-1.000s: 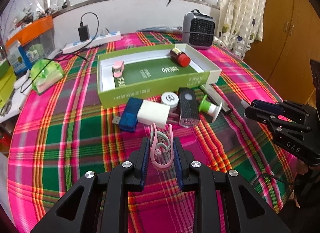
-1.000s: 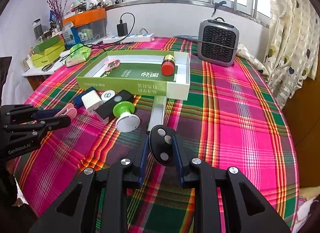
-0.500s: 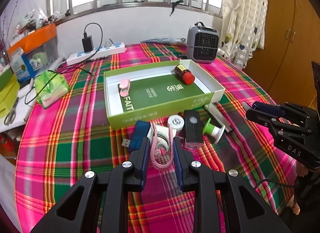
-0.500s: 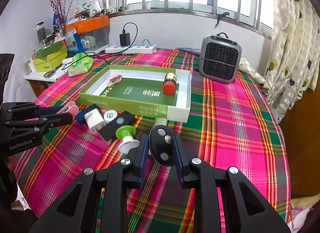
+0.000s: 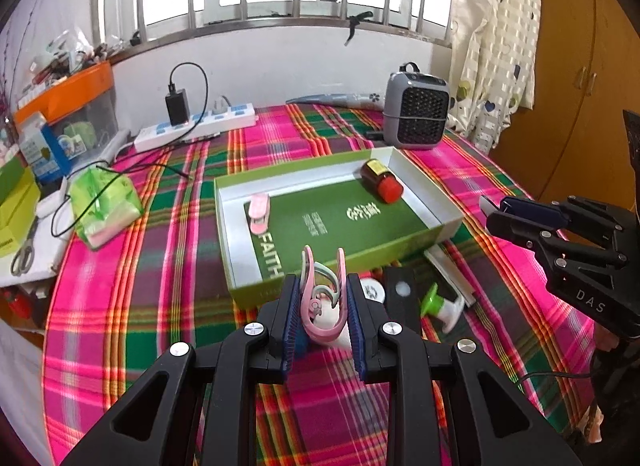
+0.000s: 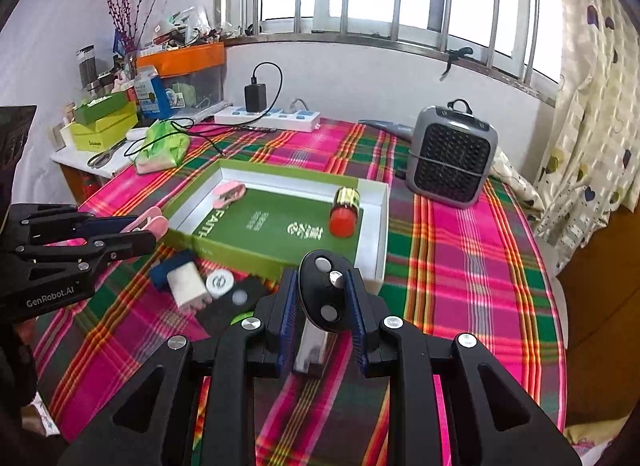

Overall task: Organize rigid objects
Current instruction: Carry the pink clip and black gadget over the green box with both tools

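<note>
My left gripper [image 5: 323,294] is shut on a pink hair claw clip [image 5: 322,298], held above the plaid cloth just short of the near wall of the green box [image 5: 240,290]. My right gripper [image 6: 323,290] is shut on a black oval piece with silver studs [image 6: 325,290], also raised, near the box's near right corner [image 6: 378,282]. Inside the box lie a pink stapler [image 5: 259,211] and a red-capped bottle [image 5: 382,181]. Each gripper shows in the other's view: the left gripper [image 6: 132,231] at the left, the right gripper [image 5: 504,213] at the right.
In front of the box lie a blue-and-white plug [image 6: 180,278], a white round tin [image 6: 220,284], a black block [image 5: 402,298], a green-and-white spool [image 5: 442,304] and a silver bar [image 6: 310,350]. A grey heater [image 5: 416,109], a power strip [image 5: 196,127] and a green bag [image 5: 104,201] stand beyond.
Both grippers have risen and drawn back from the table with their objects still held; the box and loose items now sit lower and smaller in both views.
</note>
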`<state>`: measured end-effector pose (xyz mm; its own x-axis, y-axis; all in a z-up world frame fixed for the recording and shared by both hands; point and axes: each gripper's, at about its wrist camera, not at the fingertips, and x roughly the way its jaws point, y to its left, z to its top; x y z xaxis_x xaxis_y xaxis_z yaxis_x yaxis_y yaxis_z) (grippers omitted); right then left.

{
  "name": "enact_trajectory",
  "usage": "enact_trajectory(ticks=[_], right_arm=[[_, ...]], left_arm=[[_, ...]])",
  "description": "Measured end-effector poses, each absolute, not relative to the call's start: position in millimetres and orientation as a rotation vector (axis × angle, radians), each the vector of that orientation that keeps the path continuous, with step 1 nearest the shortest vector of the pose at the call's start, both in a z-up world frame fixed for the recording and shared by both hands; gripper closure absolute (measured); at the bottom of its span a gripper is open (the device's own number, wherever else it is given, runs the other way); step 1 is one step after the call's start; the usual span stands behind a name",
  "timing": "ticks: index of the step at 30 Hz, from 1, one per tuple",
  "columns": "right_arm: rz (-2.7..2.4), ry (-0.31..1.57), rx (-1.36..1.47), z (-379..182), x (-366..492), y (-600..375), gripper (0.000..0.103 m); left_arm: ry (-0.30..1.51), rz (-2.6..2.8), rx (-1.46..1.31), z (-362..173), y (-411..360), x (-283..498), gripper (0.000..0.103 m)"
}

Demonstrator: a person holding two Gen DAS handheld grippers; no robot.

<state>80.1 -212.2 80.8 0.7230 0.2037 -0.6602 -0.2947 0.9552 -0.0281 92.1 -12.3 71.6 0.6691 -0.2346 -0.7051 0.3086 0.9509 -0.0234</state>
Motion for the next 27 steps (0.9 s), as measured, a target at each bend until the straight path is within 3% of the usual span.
enact_trajectory(ticks=[27], right_arm=[[0.321, 0.754, -0.202, 82, 177, -177, 0.078]], left_arm=[[0.810, -0.283, 0.074, 64, -9, 161, 0.081]])
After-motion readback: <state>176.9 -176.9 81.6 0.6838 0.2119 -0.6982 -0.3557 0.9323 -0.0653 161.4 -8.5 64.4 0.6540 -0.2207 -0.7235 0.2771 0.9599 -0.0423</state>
